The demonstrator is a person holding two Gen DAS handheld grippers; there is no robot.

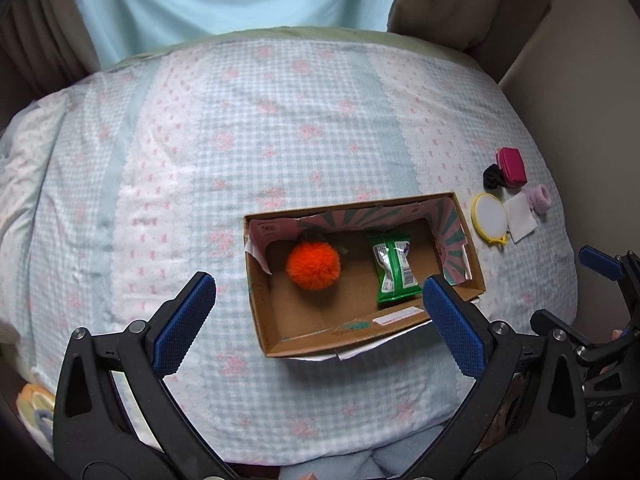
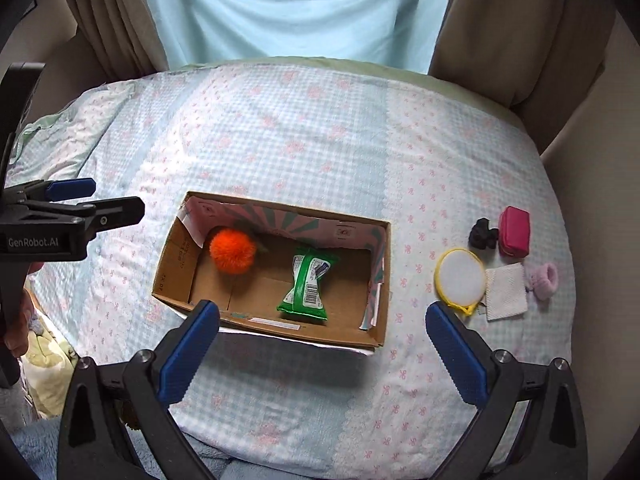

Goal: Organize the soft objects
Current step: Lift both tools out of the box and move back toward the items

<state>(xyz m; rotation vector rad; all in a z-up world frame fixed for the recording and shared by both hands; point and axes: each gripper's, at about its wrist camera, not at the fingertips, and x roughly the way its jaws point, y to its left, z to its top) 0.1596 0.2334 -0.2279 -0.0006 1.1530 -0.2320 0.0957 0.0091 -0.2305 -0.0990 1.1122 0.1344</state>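
An open cardboard box [image 1: 259, 304] [image 2: 174, 258] lies on the checked quilt. Inside it sit a fluffy orange pompom [image 1: 313, 266] [image 2: 233, 256] on the left and a green packet [image 1: 394, 266] [image 2: 308, 286] on the right. To the right of the box lie a pink pouch [image 2: 515, 231], a black scrunchie [image 2: 483, 233], a yellow-rimmed round pad [image 2: 460, 276], a white square cloth [image 2: 506, 291] and a pink scrunchie [image 2: 544, 276]. My left gripper [image 1: 320, 320] hovers open over the box's near wall, holding nothing. My right gripper [image 2: 322, 356] is open and holds nothing, just in front of the box.
The quilt [image 2: 304, 140] covers a rounded bed whose edges fall away on all sides. A pale blue curtain [image 2: 296, 8] and beige drapes [image 2: 516, 28] hang behind it. A hand [image 2: 16, 336] holds the left tool at the left edge.
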